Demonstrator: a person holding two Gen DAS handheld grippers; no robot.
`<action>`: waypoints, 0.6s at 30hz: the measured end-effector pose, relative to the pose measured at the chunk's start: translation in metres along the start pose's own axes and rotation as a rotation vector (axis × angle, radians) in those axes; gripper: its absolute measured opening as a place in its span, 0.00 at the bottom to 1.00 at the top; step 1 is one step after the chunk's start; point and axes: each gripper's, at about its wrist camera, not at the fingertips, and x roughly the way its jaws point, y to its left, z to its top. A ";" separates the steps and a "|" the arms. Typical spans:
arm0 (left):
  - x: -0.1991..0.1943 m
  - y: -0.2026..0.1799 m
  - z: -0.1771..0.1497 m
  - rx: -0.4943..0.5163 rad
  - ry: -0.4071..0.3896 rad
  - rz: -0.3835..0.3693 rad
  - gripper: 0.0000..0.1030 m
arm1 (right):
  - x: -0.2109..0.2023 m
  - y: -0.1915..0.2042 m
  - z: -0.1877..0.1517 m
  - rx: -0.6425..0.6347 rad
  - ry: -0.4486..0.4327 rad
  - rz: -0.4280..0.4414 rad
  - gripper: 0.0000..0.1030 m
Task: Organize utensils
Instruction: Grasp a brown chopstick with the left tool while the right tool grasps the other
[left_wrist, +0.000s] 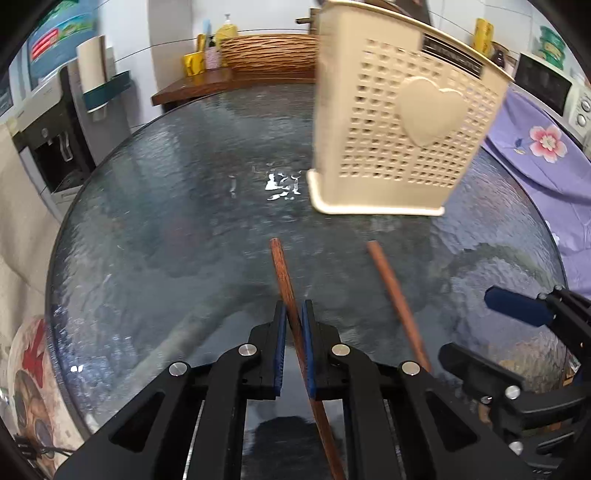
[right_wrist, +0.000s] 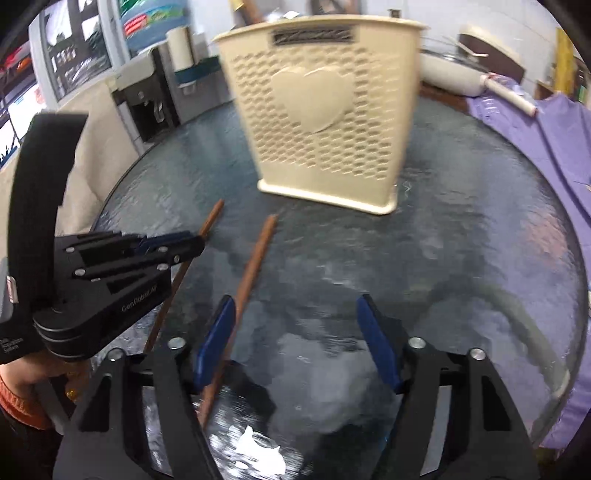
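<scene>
My left gripper (left_wrist: 294, 308) is shut on a brown wooden chopstick (left_wrist: 282, 269), which pokes out ahead of the pads and slants back under the gripper body. A second chopstick (left_wrist: 391, 291) lies on the glass to its right. In the right wrist view, that second chopstick (right_wrist: 255, 258) lies between the jaws of my open right gripper (right_wrist: 295, 302), close to the left blue pad (right_wrist: 216, 339). The left gripper (right_wrist: 199, 243) with its chopstick (right_wrist: 212, 218) shows at the left. The cream perforated utensil holder (left_wrist: 406, 122) (right_wrist: 321, 110) with a heart stands upright beyond both chopsticks.
Everything sits on a round textured glass table (left_wrist: 166, 206). A purple flowered cloth (left_wrist: 535, 140) borders its right side, and a water dispenser (left_wrist: 51, 147) stands left. A wicker basket (left_wrist: 269, 51) and bottles sit at the back. A hand with an orange sleeve (right_wrist: 22, 398) holds the left gripper.
</scene>
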 end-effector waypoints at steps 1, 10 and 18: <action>0.000 0.005 0.000 -0.008 0.001 0.002 0.08 | 0.003 0.004 0.002 -0.008 0.008 0.002 0.59; 0.000 0.022 -0.001 -0.029 -0.003 -0.009 0.08 | 0.032 0.028 0.017 -0.064 0.046 -0.066 0.41; 0.000 0.027 -0.002 -0.027 -0.008 -0.012 0.08 | 0.045 0.037 0.036 -0.110 0.064 -0.058 0.24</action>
